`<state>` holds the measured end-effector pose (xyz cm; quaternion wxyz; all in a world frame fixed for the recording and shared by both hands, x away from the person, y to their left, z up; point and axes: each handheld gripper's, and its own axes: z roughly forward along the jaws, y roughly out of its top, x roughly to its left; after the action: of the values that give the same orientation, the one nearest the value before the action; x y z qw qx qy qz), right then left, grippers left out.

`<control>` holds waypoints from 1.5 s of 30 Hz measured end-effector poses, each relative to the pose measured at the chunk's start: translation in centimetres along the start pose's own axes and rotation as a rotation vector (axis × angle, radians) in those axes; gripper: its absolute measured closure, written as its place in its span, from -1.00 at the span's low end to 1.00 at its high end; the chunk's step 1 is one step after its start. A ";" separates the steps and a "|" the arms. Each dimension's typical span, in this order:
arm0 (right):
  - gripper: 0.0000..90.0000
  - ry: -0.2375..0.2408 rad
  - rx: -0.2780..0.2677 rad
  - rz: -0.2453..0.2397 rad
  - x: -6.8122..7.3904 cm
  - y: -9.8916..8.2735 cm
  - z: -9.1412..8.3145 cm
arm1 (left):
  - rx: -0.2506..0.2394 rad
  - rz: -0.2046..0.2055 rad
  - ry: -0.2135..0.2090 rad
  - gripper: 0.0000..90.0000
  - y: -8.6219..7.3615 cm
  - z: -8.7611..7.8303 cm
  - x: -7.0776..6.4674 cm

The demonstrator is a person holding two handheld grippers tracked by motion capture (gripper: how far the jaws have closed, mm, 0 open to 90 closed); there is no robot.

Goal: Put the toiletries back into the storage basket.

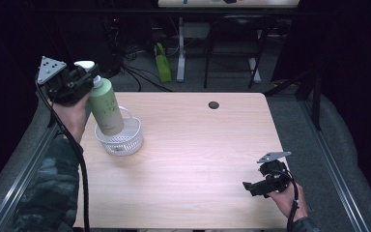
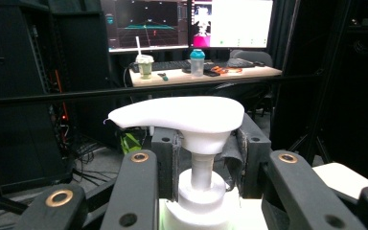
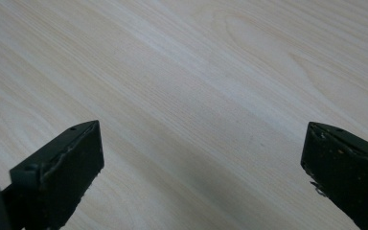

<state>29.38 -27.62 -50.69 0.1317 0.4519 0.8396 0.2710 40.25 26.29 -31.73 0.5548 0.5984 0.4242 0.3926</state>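
A pale green pump bottle point(image 1: 107, 107) with a white pump head point(image 2: 182, 117) leans with its top to the left, and its base sits inside a small white mesh basket point(image 1: 125, 140) at the table's left. My left gripper point(image 1: 84, 77) is shut on the bottle's neck just under the pump head, a pad on each side of it point(image 2: 206, 158). My right gripper point(image 1: 252, 186) hovers low over the wooden table point(image 1: 198, 145) near its front right corner. Its jaws stand wide apart over bare wood point(image 3: 201, 167), holding nothing.
A dark round hole point(image 1: 213, 105) sits at the table's back middle. Metal rails point(image 1: 335, 169) run along both sides. Beyond the far edge are desk legs, cables and a green object point(image 1: 163, 63) on the floor. A far desk with monitors point(image 2: 187, 24) and cups stands farther off.
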 end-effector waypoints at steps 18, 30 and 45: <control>-0.99 0.001 0.001 0.001 0.0 0.0 0.0 | 0.034 -0.011 0.006 0.50 -2.9 1.0 0.2; -0.99 0.002 0.003 0.002 0.0 0.0 0.1 | 0.053 -0.013 0.000 0.50 -4.8 1.3 0.2; -0.99 0.002 0.003 0.000 -0.1 -0.1 0.0 | 0.075 -0.007 0.006 0.50 -6.7 1.8 0.2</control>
<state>29.40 -27.68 -50.76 0.1301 0.4520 0.8401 0.2701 41.53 26.09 -38.57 0.5320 0.6160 0.4426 0.3762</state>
